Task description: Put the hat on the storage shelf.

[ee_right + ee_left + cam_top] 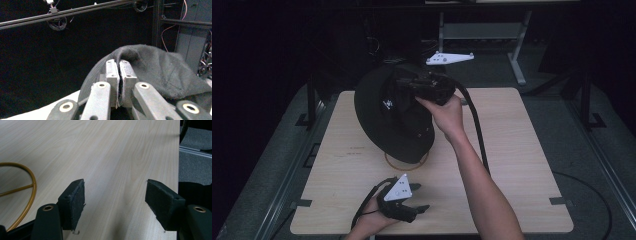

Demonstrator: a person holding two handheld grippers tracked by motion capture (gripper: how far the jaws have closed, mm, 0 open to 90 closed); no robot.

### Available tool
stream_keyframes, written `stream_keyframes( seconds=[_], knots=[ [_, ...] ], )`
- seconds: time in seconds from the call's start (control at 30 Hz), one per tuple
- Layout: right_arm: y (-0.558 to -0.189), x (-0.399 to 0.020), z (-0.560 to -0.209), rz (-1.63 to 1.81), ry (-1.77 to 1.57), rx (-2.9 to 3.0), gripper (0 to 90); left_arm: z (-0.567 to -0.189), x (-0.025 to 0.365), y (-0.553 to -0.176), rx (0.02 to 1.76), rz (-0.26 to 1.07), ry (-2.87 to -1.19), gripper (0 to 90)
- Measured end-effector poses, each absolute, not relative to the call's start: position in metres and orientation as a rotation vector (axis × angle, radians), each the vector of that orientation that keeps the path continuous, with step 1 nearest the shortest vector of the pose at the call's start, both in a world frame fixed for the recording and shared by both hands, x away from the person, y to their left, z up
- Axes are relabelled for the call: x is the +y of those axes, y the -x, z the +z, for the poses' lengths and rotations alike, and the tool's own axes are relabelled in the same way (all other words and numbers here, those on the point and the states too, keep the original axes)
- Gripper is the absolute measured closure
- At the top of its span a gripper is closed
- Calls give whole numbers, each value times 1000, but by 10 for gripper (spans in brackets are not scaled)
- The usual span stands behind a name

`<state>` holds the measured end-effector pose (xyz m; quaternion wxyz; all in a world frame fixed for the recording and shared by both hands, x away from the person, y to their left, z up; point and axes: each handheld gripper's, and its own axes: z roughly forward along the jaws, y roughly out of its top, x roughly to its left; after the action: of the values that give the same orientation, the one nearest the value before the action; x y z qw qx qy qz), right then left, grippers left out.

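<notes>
Hat (392, 112) hangs above the table (522, 165), pinched by your right gripper (424, 87) closed on its fabric, over the gold ring stand (404, 161); your left gripper (404, 202) waits wide open and empty, so next, I think, lower it slowly.

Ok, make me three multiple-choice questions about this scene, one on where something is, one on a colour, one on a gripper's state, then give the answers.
1. Where is the black hat?
A. flat on the floor
B. lifted over the gold wire stand
C. under the table

2. What colour is the wire stand?
A. gold
B. blue
C. white

3. How is the left hand-held gripper?
A. shut on the hat
B. shut on nothing
C. open over bare wood

Answers:
1 B, the right hand-held gripper pinches the hat's fabric above the ring.
2 A, its ring shows gold.
3 C, its pads stand apart.
</notes>
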<state>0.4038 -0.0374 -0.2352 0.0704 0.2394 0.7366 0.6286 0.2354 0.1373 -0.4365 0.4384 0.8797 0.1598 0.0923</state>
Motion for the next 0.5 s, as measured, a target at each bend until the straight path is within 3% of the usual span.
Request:
stream_keyframes(
  seconds=[0.5],
  knots=[
    [-409,-15,-245,1869,-724,2271,847,-438,133,-232,379,220,-2202,310]
  ],
)
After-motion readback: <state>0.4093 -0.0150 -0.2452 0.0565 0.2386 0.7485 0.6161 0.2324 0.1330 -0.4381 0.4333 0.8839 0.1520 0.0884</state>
